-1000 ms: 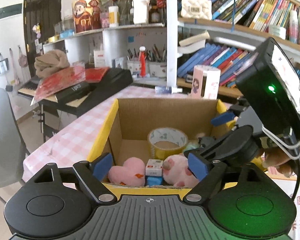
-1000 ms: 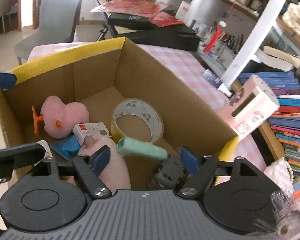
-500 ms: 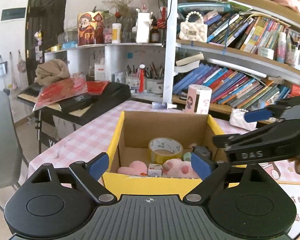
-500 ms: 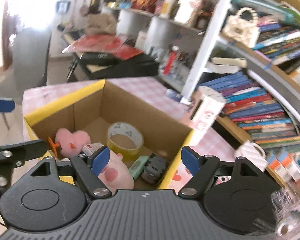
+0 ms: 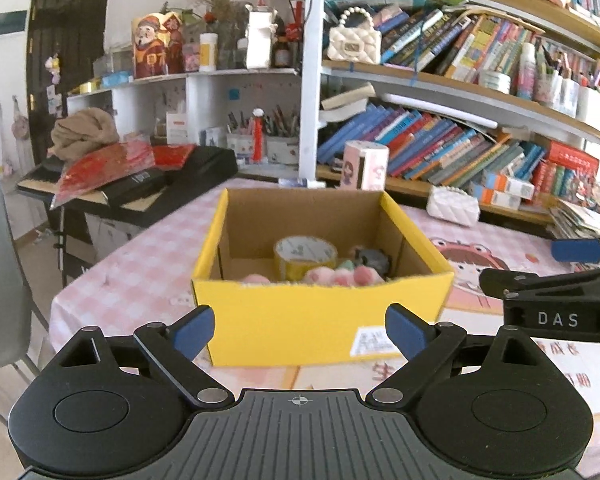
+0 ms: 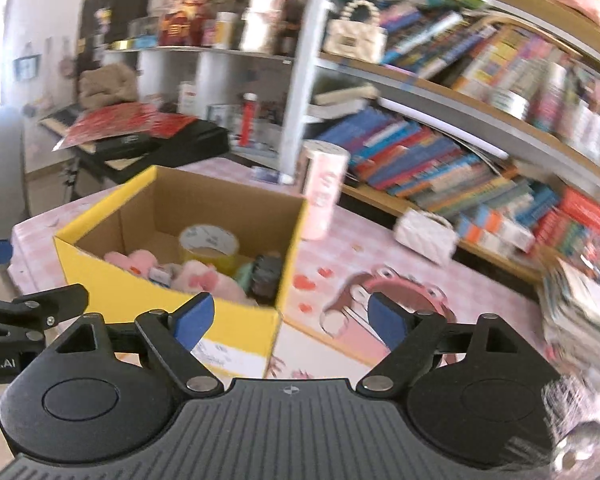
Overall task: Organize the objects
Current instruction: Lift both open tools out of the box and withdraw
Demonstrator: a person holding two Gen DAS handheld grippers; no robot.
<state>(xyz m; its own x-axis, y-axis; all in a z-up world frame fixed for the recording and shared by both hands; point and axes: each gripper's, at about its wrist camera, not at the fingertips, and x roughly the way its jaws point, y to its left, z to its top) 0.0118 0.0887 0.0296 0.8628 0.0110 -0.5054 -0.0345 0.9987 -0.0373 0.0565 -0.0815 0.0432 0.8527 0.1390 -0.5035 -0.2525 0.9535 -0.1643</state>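
I have both tools spread wide and holding nothing: the left tool (image 5: 300,328) sits near the yellow box (image 5: 320,316) on the pink bench (image 5: 140,272), the right tool (image 6: 290,320) at its near right corner. Inside lie a tape roll (image 5: 305,256), pink plush toys (image 6: 204,276) and a dark toy car (image 6: 266,276).

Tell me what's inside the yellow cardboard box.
Inside the yellow cardboard box: a tape roll, pink plush toys, a mint-green item, a dark toy. The near wall hides the floor.
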